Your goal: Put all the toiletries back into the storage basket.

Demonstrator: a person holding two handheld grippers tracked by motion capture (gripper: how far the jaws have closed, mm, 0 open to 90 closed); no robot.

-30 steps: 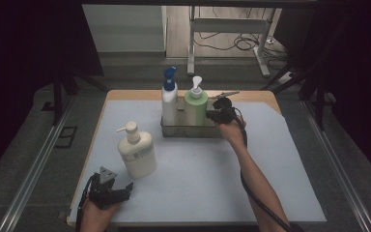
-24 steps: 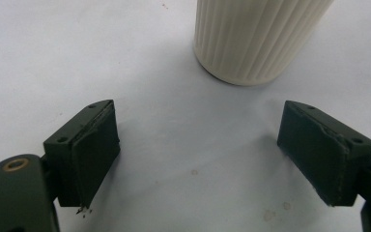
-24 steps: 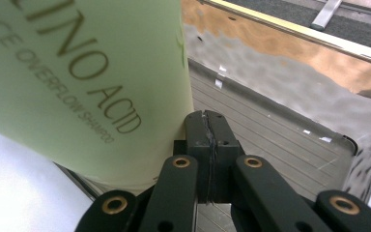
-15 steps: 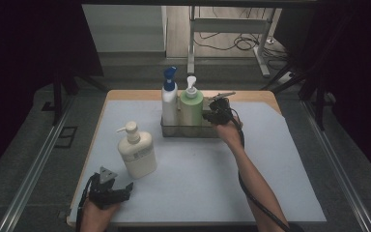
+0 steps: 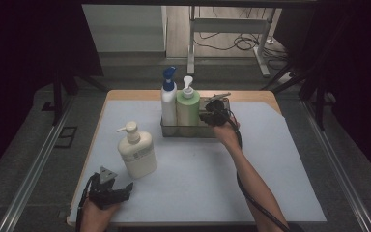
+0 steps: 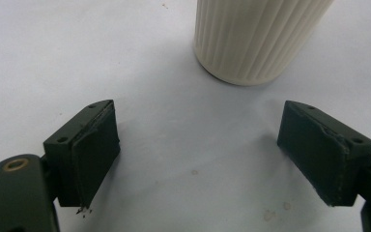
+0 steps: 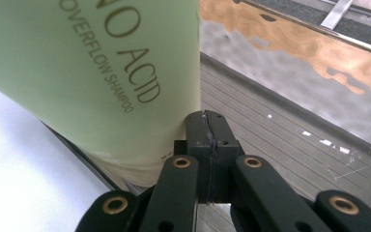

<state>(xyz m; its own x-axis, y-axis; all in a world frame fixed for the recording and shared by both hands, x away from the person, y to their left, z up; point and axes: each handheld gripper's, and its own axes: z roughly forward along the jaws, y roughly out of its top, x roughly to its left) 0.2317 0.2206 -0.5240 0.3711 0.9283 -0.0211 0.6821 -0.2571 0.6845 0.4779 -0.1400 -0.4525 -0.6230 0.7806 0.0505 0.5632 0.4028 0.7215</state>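
Observation:
A metal tray at the back centre holds a white bottle with a blue pump and, next to it, a green shampoo bottle. My right gripper is inside the tray, just right of the green bottle. In the right gripper view this gripper is shut on nothing, its tips against the green bottle above the ribbed tray floor. A cream pump bottle stands at the front left. My left gripper rests open near the front edge, and the ribbed cream bottle stands beyond its jaws.
A pale blue mat covers the wooden table. Metal rails run along both sides of the table on the floor. A desk frame and cables lie beyond the back edge.
My right gripper has slid left inside the tray, and the green bottle has shifted left with it toward the blue-pump bottle. The left gripper has not moved.

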